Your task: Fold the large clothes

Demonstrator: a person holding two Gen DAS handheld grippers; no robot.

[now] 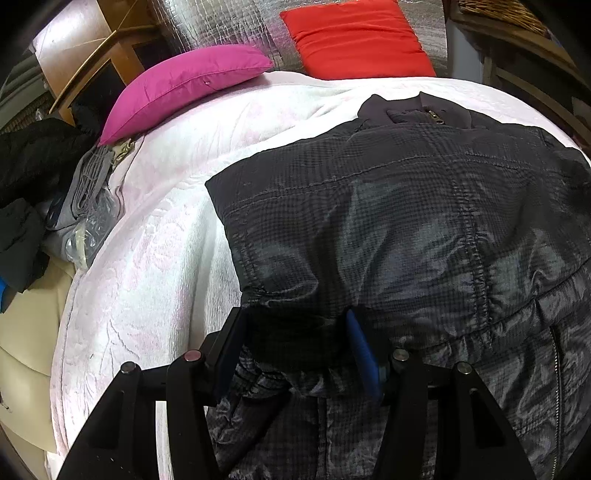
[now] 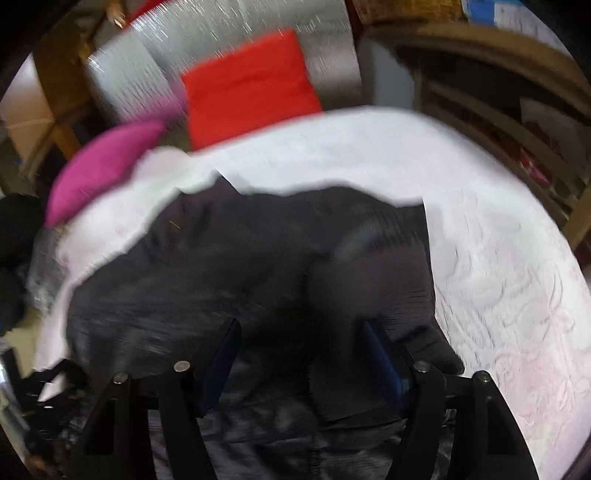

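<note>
Left hand-held gripper (image 1: pixel 295 332) over dark jacket (image 1: pixel 406 206), pads apart, white bedspread (image 1: pixel 147 266)

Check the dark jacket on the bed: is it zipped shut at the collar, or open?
Zipped shut at the collar. In the left wrist view the jacket lies flat on the white bedspread, its zipper pull at the collar's top.

White-covered bed (image 1: pixel 147 229), silver foil wall (image 1: pixel 229 33), wooden shelving (image 2: pixel 498 122) beside.
</note>
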